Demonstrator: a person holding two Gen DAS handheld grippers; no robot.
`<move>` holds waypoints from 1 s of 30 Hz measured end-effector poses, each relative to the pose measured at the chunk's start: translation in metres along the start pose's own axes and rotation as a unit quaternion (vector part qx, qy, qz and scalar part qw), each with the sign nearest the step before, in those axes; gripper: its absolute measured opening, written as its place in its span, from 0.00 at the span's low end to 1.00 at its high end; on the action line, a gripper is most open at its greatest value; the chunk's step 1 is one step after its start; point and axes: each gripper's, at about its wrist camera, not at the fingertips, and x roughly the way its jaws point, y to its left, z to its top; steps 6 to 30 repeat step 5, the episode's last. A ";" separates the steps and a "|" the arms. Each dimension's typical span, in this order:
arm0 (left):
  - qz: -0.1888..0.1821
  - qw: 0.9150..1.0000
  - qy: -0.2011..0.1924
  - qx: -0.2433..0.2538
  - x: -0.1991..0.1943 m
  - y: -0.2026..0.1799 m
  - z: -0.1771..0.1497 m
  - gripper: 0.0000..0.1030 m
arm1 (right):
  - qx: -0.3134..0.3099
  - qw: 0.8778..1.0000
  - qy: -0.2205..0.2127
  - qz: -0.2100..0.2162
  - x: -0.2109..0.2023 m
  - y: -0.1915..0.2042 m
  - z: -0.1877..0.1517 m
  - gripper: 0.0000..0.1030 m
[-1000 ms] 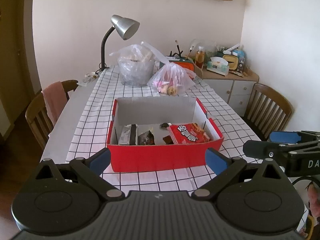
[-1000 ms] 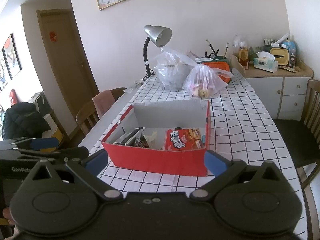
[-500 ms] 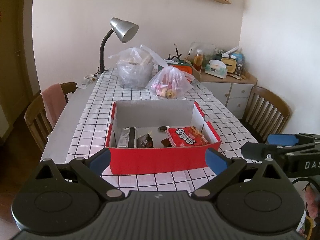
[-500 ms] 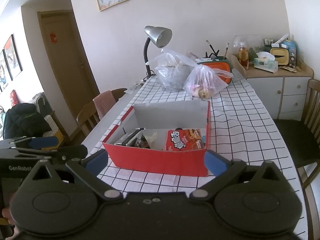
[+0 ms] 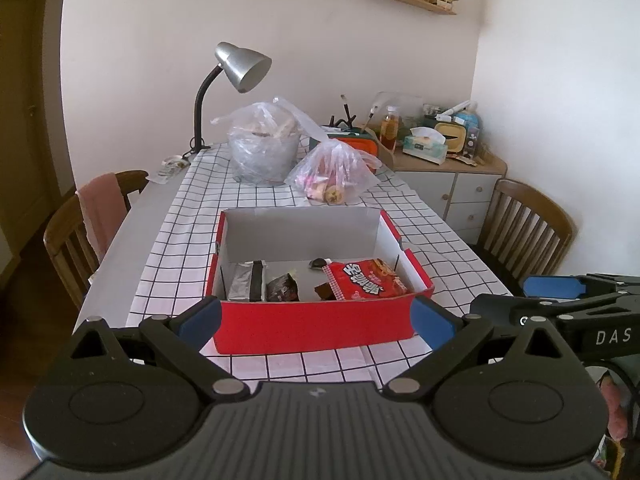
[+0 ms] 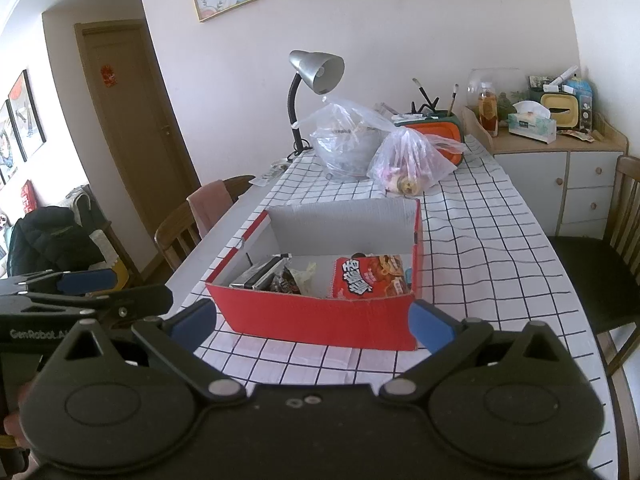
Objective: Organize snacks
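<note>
Left wrist view: a checked cloth is covering the worktop (image 5: 420,216), chairs flanking it. The red box (image 5: 316,324) is sitting at 12 o'clock, holding a red snack packet (image 5: 366,280). The left tool (image 5: 316,318) is gaping, empty; "DAS" is showing at 3 o'clock.

Right wrist view: the right tool (image 6: 312,322) is spread wide, empty; "GenRobot" is reading at 9 o'clock.
</note>
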 end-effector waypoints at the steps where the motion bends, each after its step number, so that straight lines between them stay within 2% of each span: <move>1: 0.001 1.000 0.000 0.000 0.000 0.000 0.000 0.98 | 0.002 1.000 0.000 -0.001 0.001 -0.001 -0.001 1.00; 30: 0.000 1.000 0.007 -0.002 0.004 0.000 -0.002 0.98 | 0.008 1.000 0.003 -0.007 0.003 -0.008 -0.006 1.00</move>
